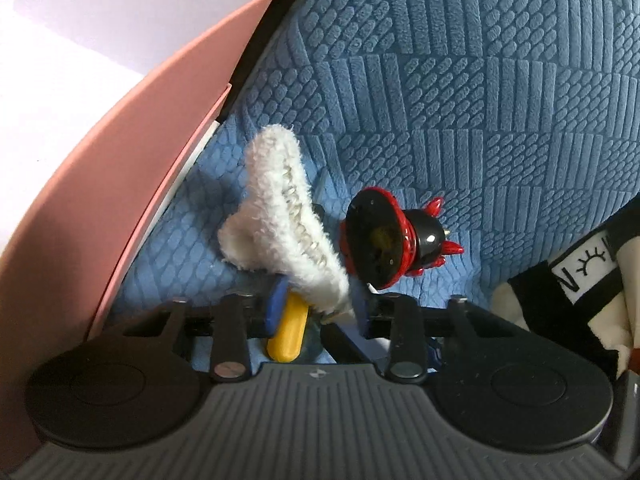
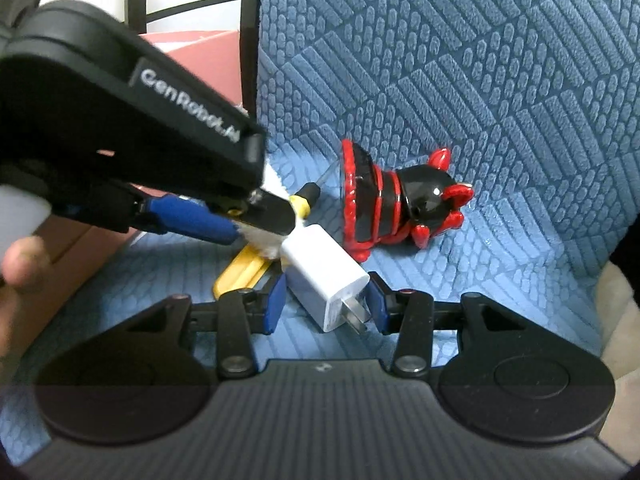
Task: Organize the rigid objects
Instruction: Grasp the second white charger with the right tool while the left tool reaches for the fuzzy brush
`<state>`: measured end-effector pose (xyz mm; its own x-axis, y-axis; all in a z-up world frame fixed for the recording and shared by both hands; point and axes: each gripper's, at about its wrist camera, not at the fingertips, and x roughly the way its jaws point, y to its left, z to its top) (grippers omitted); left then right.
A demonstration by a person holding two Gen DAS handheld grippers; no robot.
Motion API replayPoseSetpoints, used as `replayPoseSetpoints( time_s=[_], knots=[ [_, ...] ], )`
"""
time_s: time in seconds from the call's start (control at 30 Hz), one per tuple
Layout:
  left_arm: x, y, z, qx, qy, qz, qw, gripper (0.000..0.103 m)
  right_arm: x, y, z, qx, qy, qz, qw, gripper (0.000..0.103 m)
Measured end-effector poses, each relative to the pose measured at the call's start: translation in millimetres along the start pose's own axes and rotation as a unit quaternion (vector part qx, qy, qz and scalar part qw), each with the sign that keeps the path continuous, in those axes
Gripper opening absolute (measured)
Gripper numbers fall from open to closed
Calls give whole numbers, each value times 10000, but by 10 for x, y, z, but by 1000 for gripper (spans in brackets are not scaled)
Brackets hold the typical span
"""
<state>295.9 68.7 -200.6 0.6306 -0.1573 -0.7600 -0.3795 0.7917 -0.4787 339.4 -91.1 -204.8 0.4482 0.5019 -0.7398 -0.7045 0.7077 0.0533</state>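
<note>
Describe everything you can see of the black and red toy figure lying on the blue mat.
The toy figure looks like glossy hard plastic: a black body ringed with red stripes, red horns and spikes around its round head, and a wide flared base. It lies on its side on the blue mat, base turned toward the white charger, apart from it. No gripper touches it.

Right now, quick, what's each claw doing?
Left gripper: shut on the fluffy white hair claw.
Right gripper: open, fingers either side of the white charger.

Dim, fisheye-warped, overexposed upper left.
</note>
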Motion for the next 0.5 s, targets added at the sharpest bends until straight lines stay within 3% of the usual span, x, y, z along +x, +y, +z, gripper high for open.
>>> replayPoseSetpoints(
  time_s=[0.17, 0.33, 0.5],
  knots=[
    [1, -30, -20, 175, -68, 30, 9998, 11, 57, -58, 21, 221, -40, 201, 9995, 47],
    [-116, -90, -31, 497, -308, 62, 9983, 8, 41, -64, 17, 279, -30, 249, 9993, 42],
    [-178, -124, -55, 743, -263, 28, 9969, 6, -43, -36, -35, 363, 1, 202, 9991, 36]
  ],
)
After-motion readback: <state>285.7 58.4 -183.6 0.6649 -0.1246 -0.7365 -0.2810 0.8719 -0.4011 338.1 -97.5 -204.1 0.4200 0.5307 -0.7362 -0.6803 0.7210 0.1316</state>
